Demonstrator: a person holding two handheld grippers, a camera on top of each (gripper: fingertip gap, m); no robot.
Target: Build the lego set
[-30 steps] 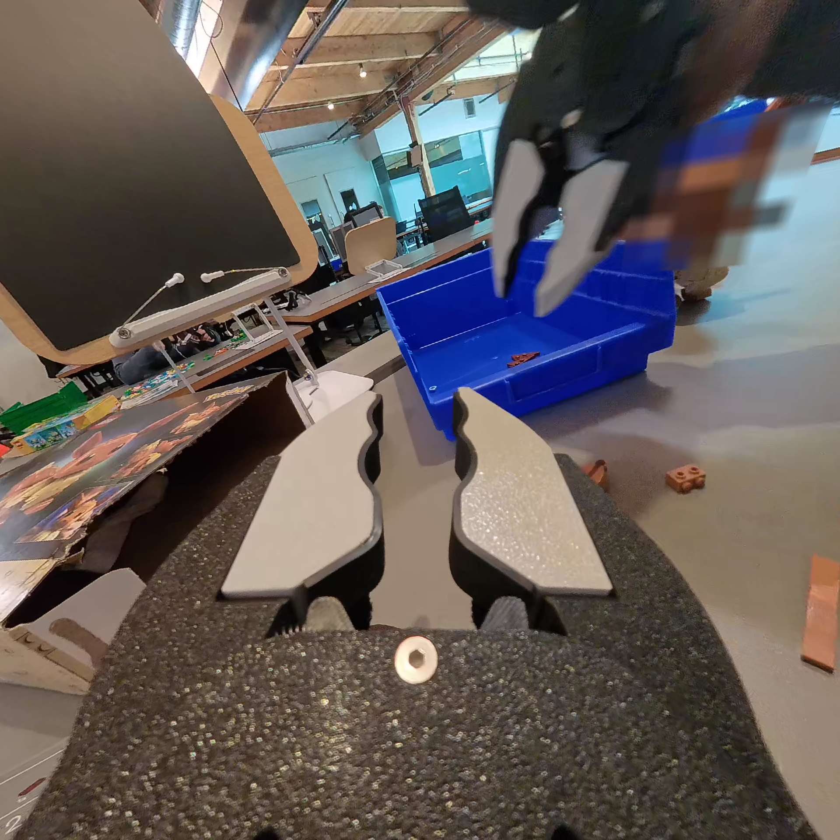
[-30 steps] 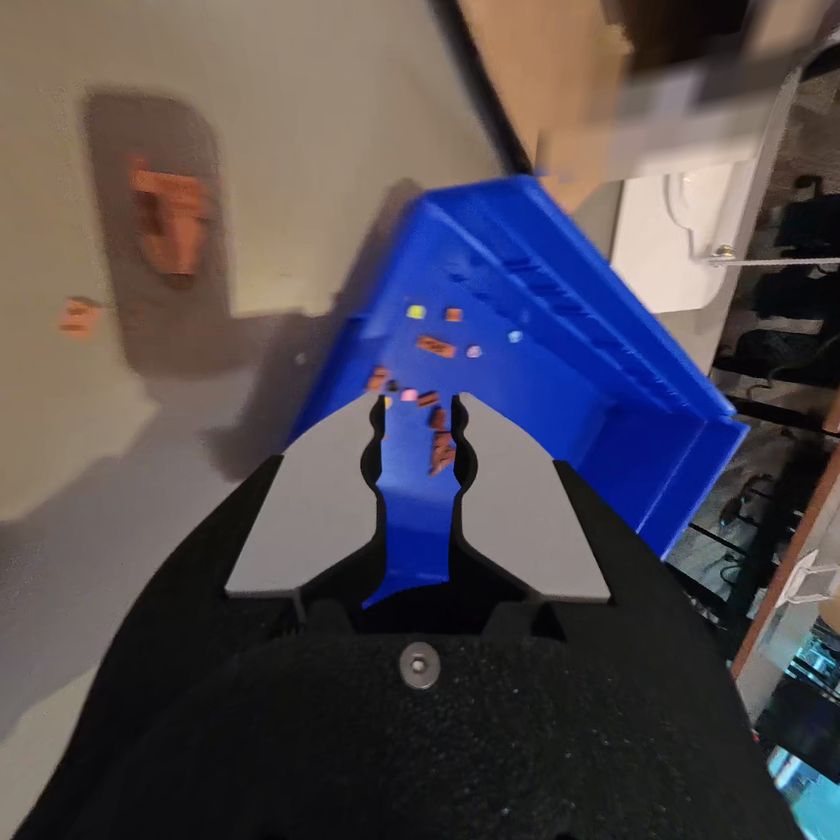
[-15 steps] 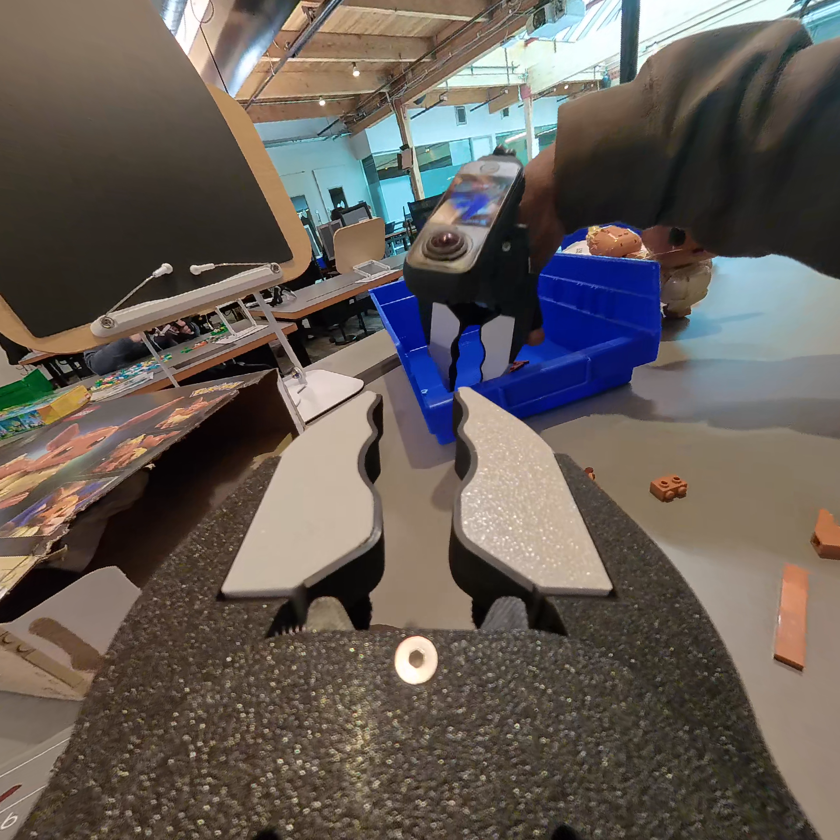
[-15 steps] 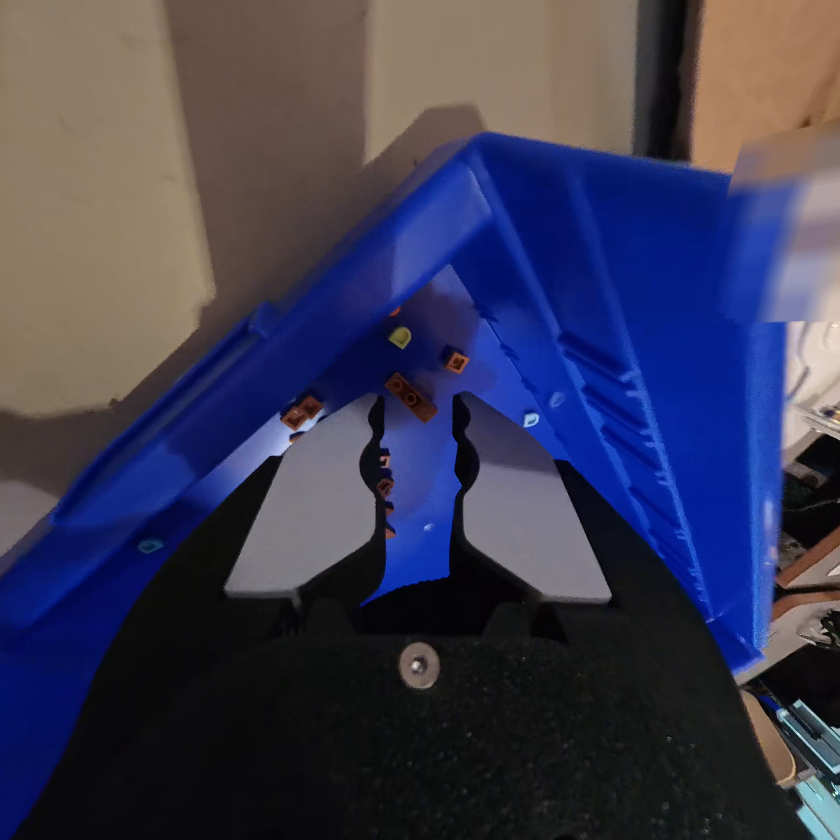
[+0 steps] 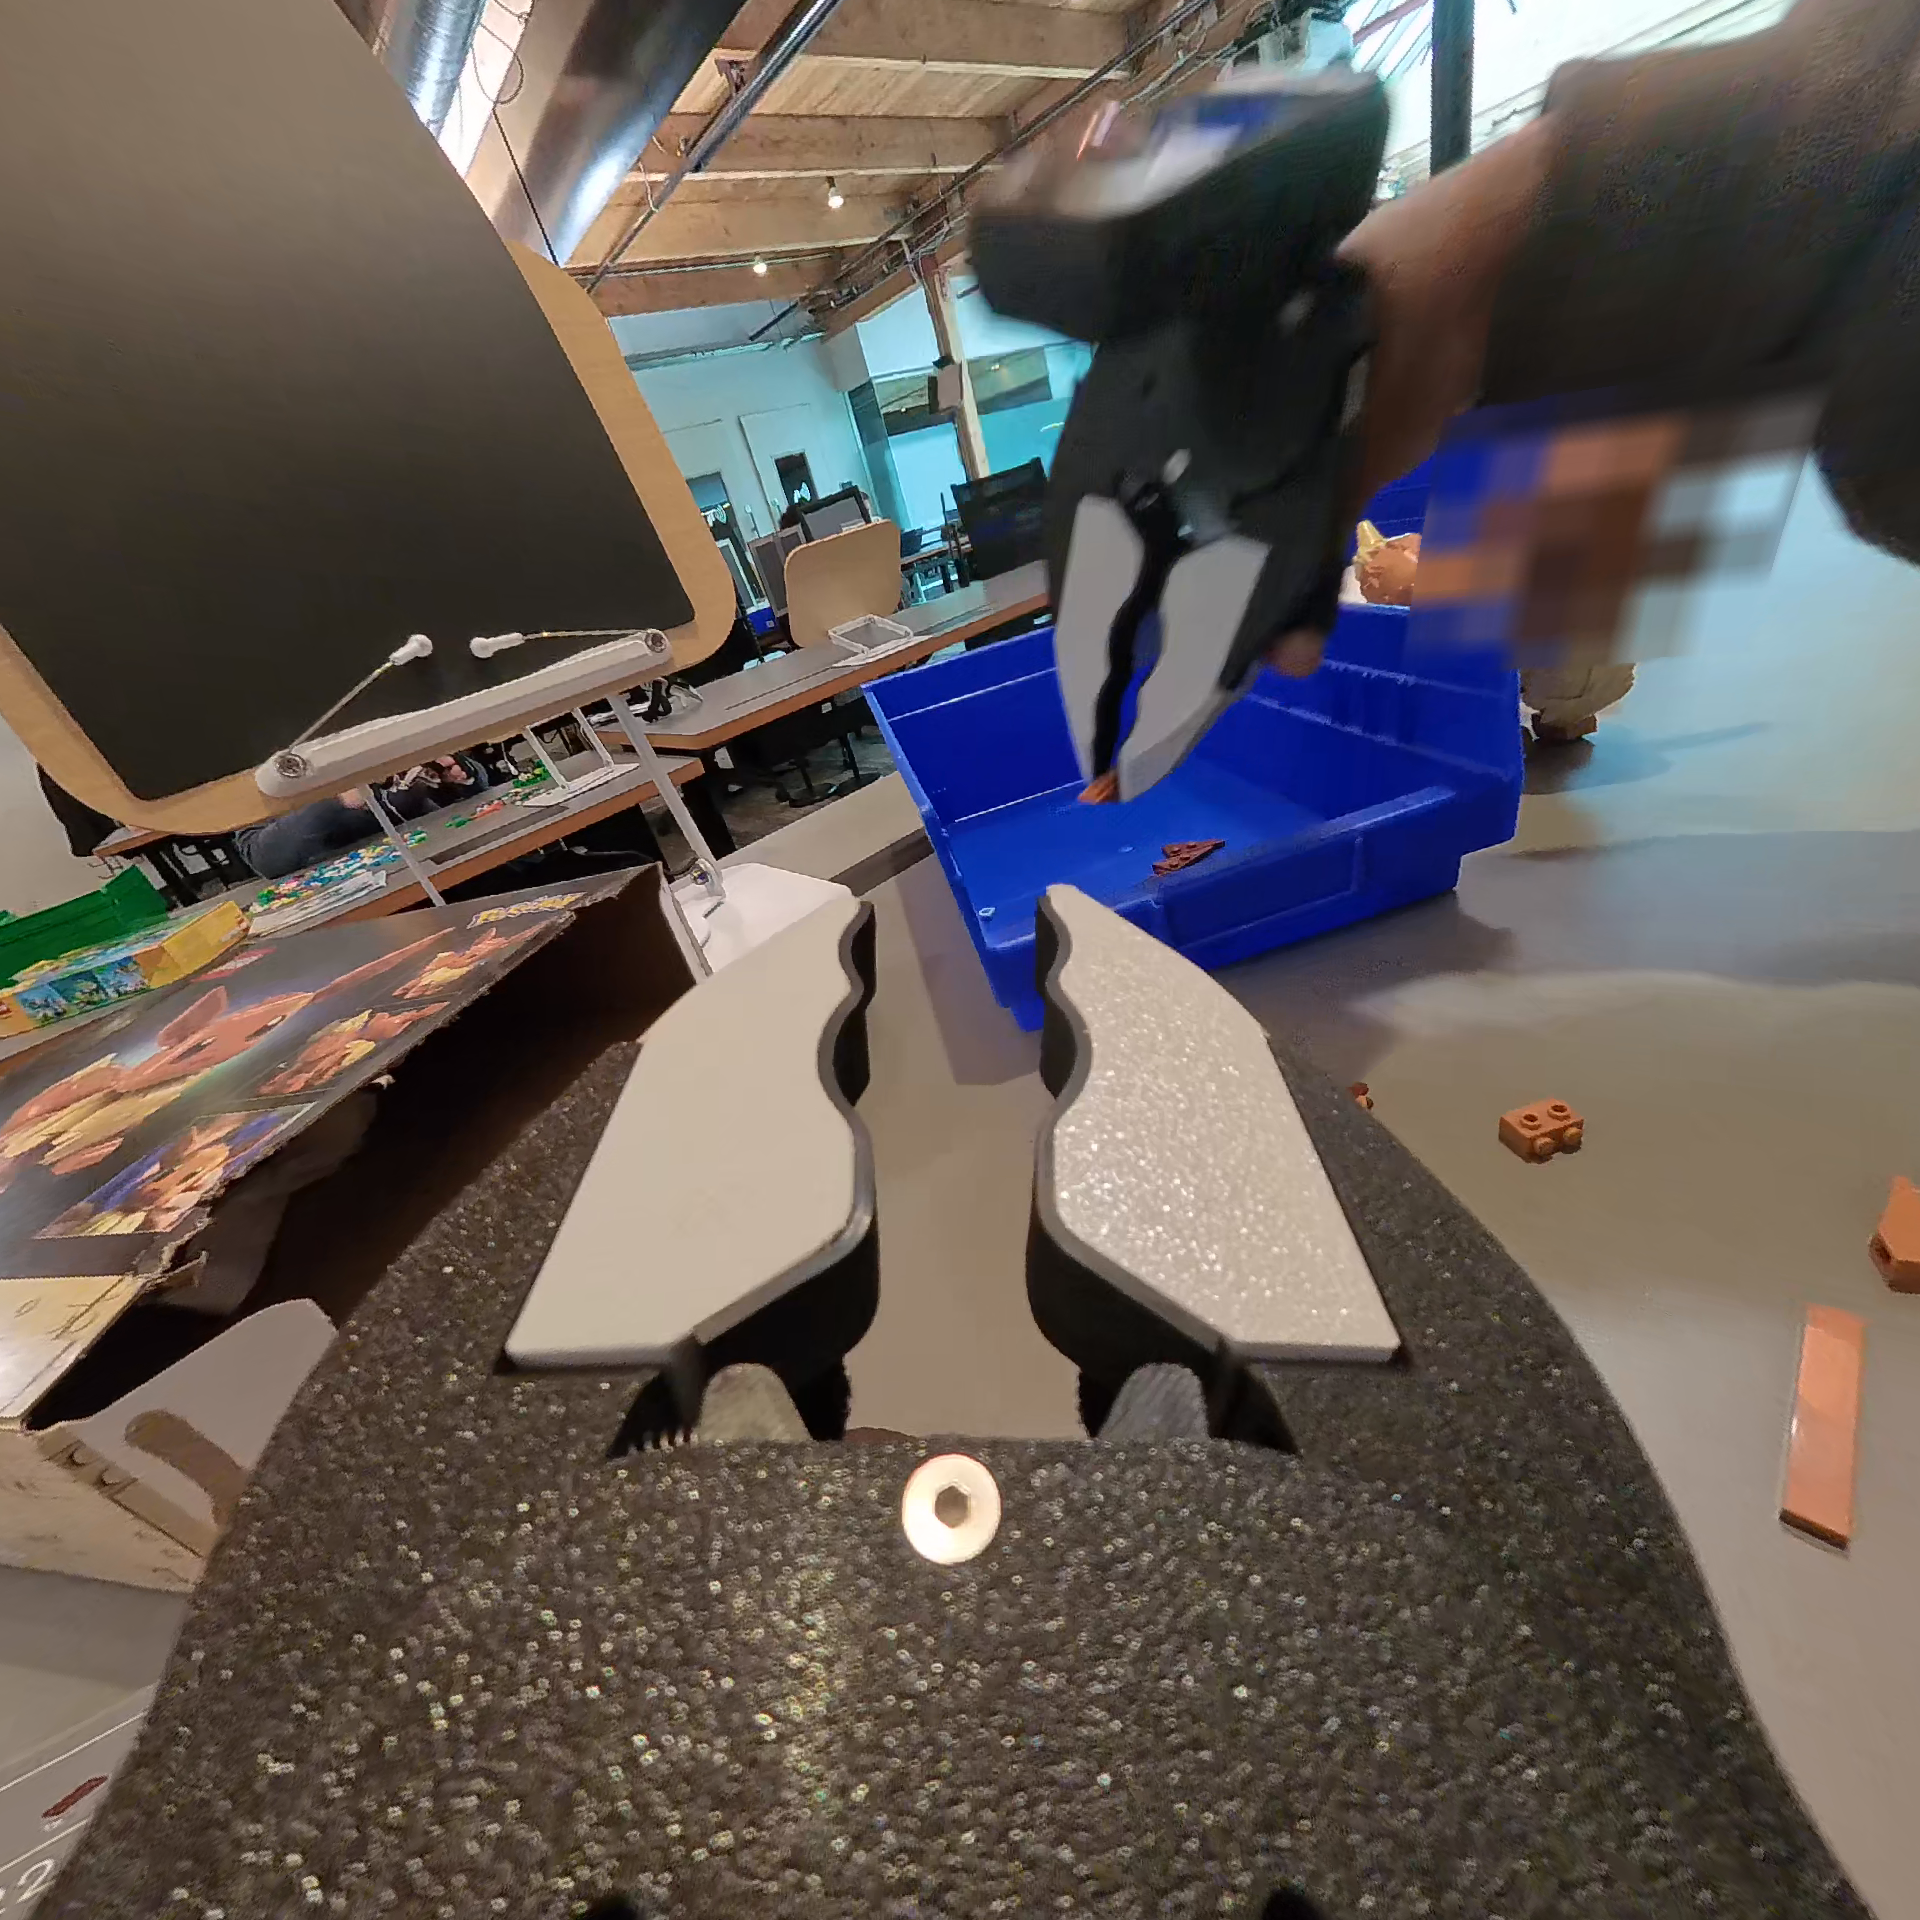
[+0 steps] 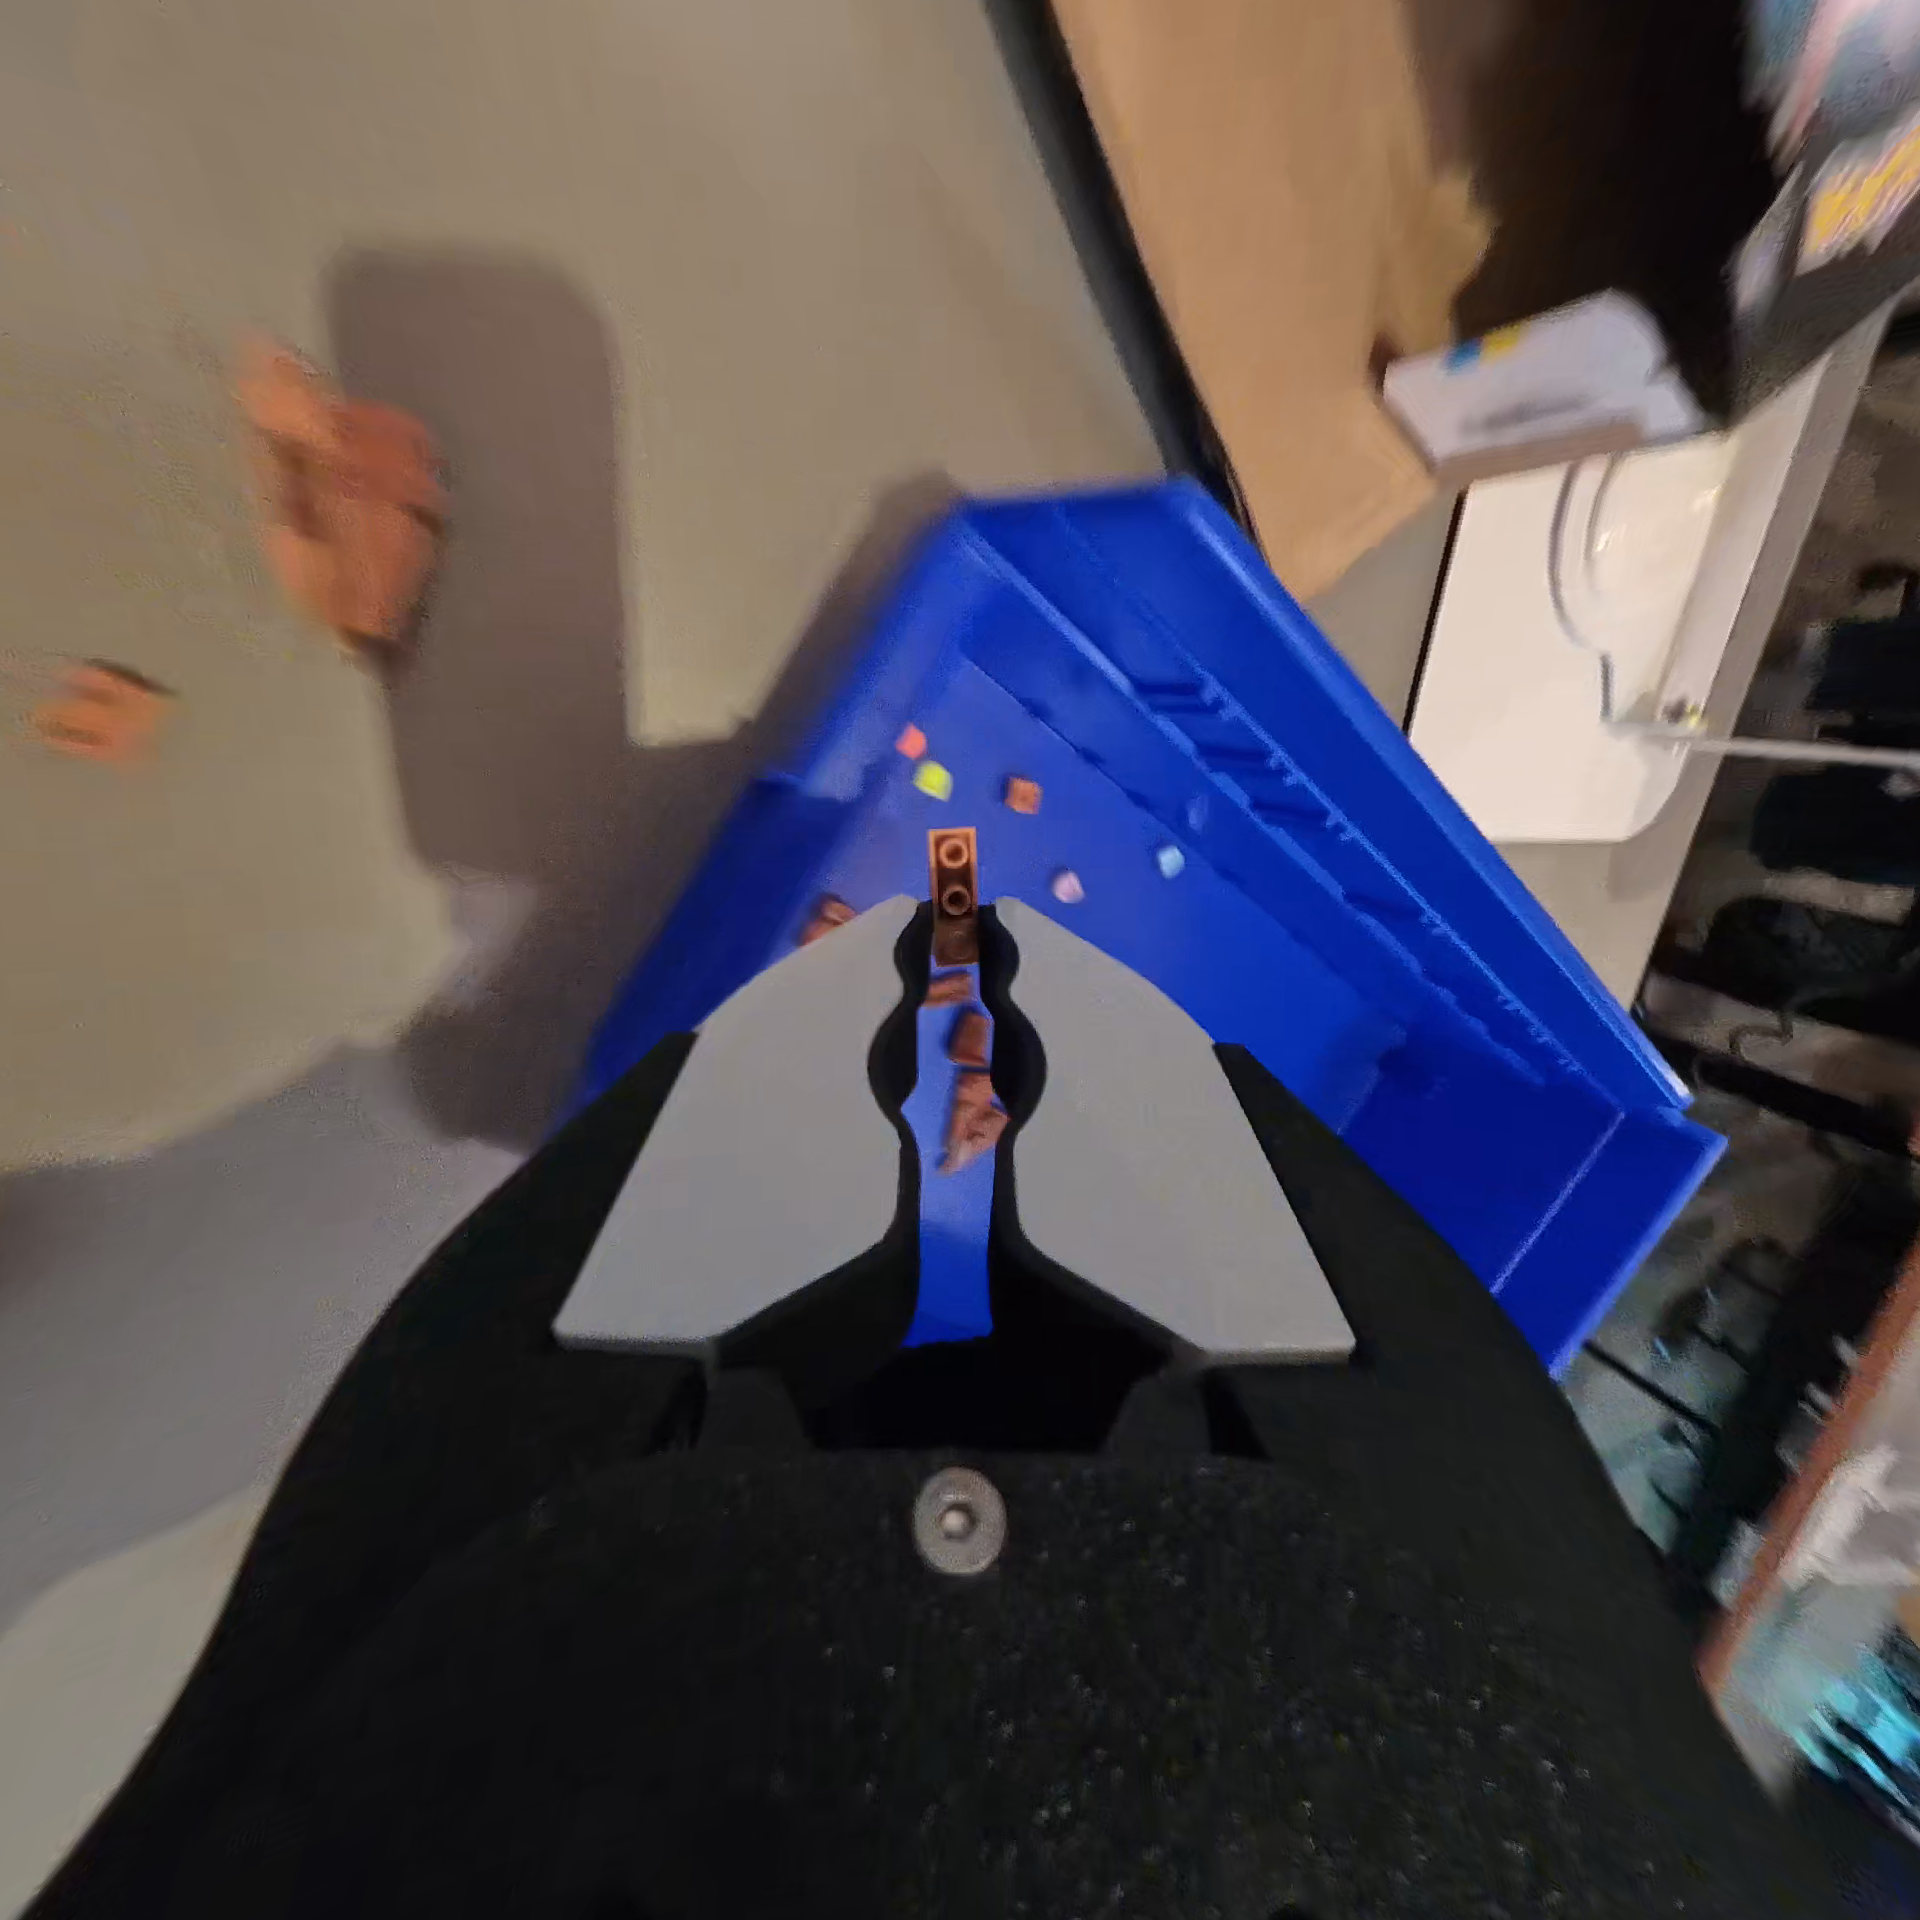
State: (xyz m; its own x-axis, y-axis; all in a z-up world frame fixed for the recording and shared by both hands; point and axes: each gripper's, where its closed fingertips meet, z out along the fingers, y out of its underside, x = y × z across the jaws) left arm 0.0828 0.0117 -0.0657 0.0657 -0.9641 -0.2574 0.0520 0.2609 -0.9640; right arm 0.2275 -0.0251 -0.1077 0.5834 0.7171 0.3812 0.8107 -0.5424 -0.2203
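My right gripper (image 6: 954, 914) is shut on a small brown brick plate (image 6: 952, 868) that sticks out past its tips, above the blue bin (image 6: 1299, 831). The left wrist view shows the same gripper (image 5: 1110, 774) over the bin (image 5: 1351, 831) with a brown piece (image 5: 1096, 792) at its tips. Several small loose pieces lie on the bin floor, among them brown ones (image 6: 971, 1101) and a yellow one (image 6: 932, 779). My left gripper (image 5: 951, 925) is open with nothing between its fingers, low over the grey table (image 5: 1558, 1039) in front of the bin.
Brown bricks (image 5: 1542, 1126) and a flat brown plate (image 5: 1823, 1423) lie on the table at right. A printed cardboard box (image 5: 260, 1039) stands at left, with a dark board on a white stand (image 5: 468, 717) behind it. A brown built model (image 5: 1387, 566) stands beyond the bin. About 15 cm separates my left fingertips from my right.
My right gripper went down into the bin, shut on a brown plate and has lifted it out above the bin. My left gripper has stayed open and nearly still.
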